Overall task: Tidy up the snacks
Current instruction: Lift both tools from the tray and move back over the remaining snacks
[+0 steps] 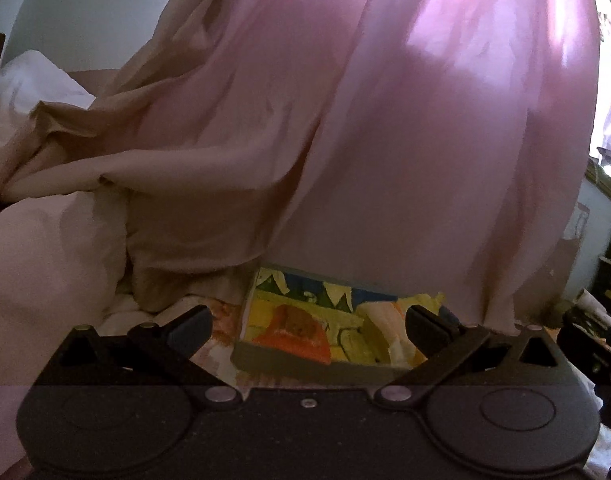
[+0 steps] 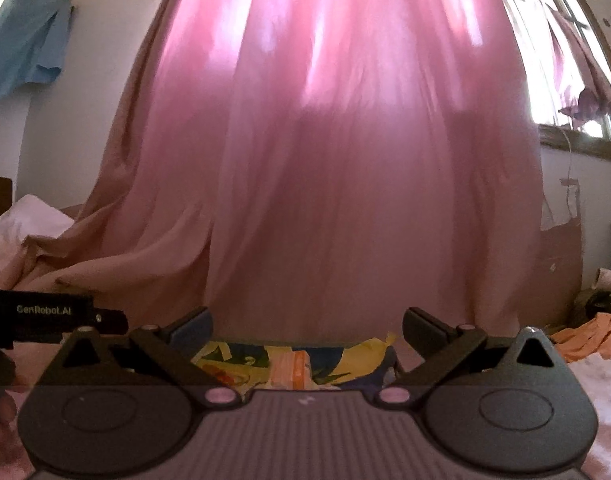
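Observation:
A shallow grey box (image 1: 261, 364) holds several bright snack packets: an orange one (image 1: 297, 332), yellow ones and a pale one. It lies on the bed below the pink curtain. My left gripper (image 1: 307, 326) hangs above and just in front of the box, jaws wide apart with nothing between them. In the right wrist view the same snack packets (image 2: 293, 364) show low between the fingers of my right gripper (image 2: 305, 328), which is also open and empty. The left gripper's black body (image 2: 45, 316) shows at the left edge there.
A long pink curtain (image 1: 385, 120) hangs right behind the box. Crumpled white and beige bedding (image 1: 45, 240) is piled at the left. A bright window (image 2: 565, 60) lies to the right, with orange cloth (image 2: 589, 340) and clutter below it. A blue garment (image 2: 21, 40) hangs on the wall.

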The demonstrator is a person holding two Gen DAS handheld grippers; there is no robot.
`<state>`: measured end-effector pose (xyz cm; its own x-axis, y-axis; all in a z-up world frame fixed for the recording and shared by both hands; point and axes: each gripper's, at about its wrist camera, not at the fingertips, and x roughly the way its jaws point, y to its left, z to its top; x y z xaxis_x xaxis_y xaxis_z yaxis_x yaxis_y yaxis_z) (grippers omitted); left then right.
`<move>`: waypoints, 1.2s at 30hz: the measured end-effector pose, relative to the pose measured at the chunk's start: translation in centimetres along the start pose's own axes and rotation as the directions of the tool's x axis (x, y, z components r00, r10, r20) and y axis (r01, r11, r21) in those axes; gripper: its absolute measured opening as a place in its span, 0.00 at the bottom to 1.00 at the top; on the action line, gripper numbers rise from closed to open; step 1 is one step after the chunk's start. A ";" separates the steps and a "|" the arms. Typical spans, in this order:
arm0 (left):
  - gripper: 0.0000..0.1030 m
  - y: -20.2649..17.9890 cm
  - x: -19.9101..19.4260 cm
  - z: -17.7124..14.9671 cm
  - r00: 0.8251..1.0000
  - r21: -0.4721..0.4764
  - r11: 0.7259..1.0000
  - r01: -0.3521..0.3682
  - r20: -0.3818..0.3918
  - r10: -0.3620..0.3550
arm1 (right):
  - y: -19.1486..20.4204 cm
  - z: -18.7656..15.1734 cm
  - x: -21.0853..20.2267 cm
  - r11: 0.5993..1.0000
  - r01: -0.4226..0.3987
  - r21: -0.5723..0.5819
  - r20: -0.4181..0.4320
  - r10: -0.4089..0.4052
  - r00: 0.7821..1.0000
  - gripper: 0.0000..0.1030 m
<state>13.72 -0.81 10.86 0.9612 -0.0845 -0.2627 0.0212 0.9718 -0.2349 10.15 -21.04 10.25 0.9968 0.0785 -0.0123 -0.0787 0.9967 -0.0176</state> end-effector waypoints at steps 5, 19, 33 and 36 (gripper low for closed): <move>0.99 0.1 -2.3 -1.9 1.000 0.023 1.000 0.008 -0.001 -0.008 | 0.6 -1.0 -2.4 1.000 0.001 -0.023 -0.018 -0.001 1.000 1.00; 0.99 2.2 -5.5 -7.7 0.990 0.060 0.998 -0.008 -0.142 0.016 | 0.9 -5.7 -7.4 1.000 -0.014 -0.004 -0.185 0.013 0.983 1.00; 0.99 3.8 -4.1 -13.0 0.945 0.102 0.995 0.011 -0.327 0.023 | 2.1 -9.4 -7.4 0.999 -0.036 0.009 -0.390 0.037 0.920 1.00; 0.99 3.8 -3.6 -13.5 0.936 0.117 0.993 0.014 -0.351 0.028 | 2.1 -10.0 -7.1 0.999 -0.033 0.009 -0.415 0.034 0.909 1.00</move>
<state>6.59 0.19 -1.74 0.8038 -0.1294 -0.5807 0.0671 0.9896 -0.1276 2.83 -19.72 0.28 0.8989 0.0975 -0.4272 -0.1116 0.9937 -0.0080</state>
